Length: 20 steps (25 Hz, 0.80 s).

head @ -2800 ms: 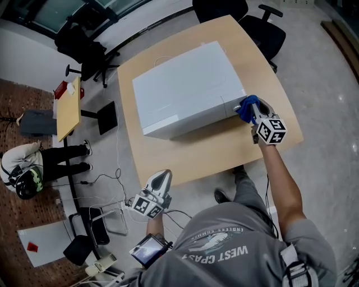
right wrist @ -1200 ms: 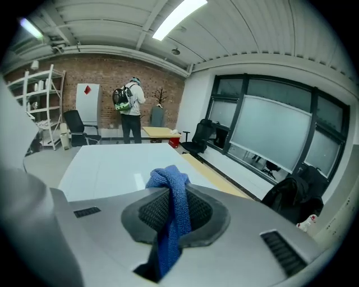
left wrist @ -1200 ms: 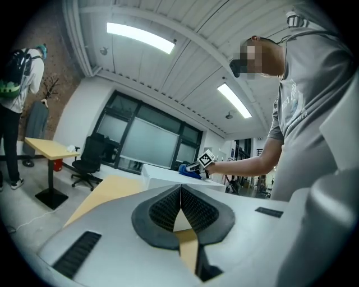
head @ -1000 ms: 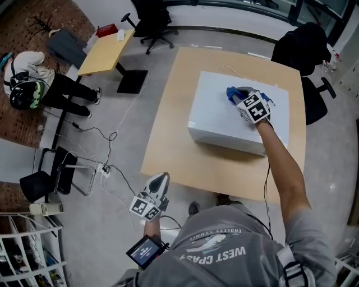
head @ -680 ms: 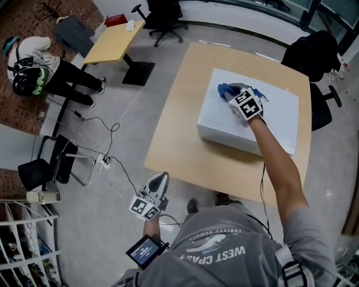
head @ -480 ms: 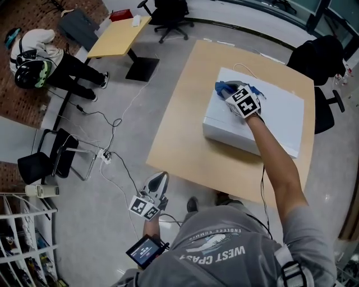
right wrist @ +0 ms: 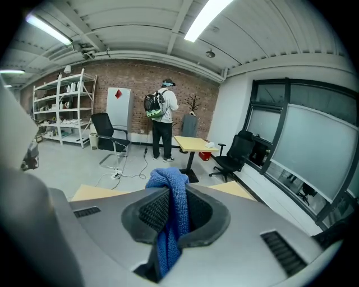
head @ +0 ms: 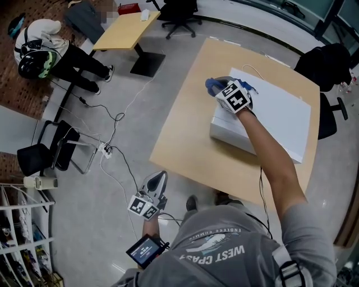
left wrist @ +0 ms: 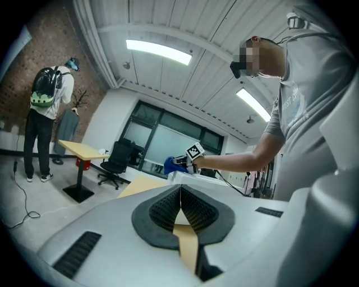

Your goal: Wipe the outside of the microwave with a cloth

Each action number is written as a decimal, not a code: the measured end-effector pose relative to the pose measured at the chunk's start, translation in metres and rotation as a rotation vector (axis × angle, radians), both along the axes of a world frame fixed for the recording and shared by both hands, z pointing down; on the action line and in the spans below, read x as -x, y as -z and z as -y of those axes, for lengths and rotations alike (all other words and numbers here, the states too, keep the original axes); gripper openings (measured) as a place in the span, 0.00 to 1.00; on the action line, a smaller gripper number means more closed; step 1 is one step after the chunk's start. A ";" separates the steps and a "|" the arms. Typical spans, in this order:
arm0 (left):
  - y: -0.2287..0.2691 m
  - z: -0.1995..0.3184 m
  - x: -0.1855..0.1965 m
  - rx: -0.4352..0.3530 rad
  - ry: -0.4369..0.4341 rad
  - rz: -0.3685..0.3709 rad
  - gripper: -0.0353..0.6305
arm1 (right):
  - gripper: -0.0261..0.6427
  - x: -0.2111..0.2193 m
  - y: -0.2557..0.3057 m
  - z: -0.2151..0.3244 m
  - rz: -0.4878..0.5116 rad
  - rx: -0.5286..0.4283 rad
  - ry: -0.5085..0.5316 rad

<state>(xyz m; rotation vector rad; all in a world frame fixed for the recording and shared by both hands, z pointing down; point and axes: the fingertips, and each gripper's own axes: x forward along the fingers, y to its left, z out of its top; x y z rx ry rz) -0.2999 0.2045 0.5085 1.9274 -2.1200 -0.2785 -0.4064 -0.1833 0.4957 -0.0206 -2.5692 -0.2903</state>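
Note:
The white microwave (head: 280,115) stands on the wooden table (head: 182,132). At the left edge of its top, my right gripper (head: 217,86) is shut on a blue cloth (head: 212,84). In the right gripper view the blue cloth (right wrist: 168,185) hangs bunched between the pads of the right gripper (right wrist: 171,210). My left gripper (head: 158,180) hangs low beside the table's near corner, shut and empty. The left gripper (left wrist: 180,195) shows its pads pressed together, and beyond it the blue cloth (left wrist: 170,166) lies against the microwave (left wrist: 193,177).
A person with a backpack (head: 39,50) stands at the far left by a small table (head: 123,31). Office chairs (head: 179,11) (head: 331,67) ring the table. Cables (head: 112,151), a metal chair (head: 50,160) and shelving (head: 17,246) occupy the floor on the left.
My right gripper has slid the blue cloth leftward across the microwave's top to its left edge. The left gripper stays low and shut.

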 end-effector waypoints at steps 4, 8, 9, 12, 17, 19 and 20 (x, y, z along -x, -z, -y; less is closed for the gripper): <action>0.006 0.001 0.005 -0.007 0.005 0.006 0.09 | 0.11 0.008 0.002 -0.009 0.005 0.009 0.023; 0.011 0.002 0.004 -0.012 0.007 0.010 0.09 | 0.11 0.012 0.004 -0.019 0.015 0.021 0.048; 0.011 0.003 0.002 -0.012 0.009 0.011 0.09 | 0.11 0.012 0.003 -0.021 0.018 0.024 0.055; 0.014 0.021 -0.006 -0.015 0.010 0.017 0.09 | 0.11 0.011 0.007 -0.012 0.037 0.037 0.076; 0.032 0.068 0.022 -0.028 -0.030 0.027 0.09 | 0.11 0.048 0.042 0.016 0.157 0.155 0.099; 0.025 0.062 0.028 -0.030 -0.034 0.049 0.09 | 0.11 0.037 0.050 0.016 0.235 0.214 0.063; 0.020 0.055 0.026 -0.031 -0.038 0.063 0.09 | 0.11 0.025 0.047 0.018 0.281 0.243 0.037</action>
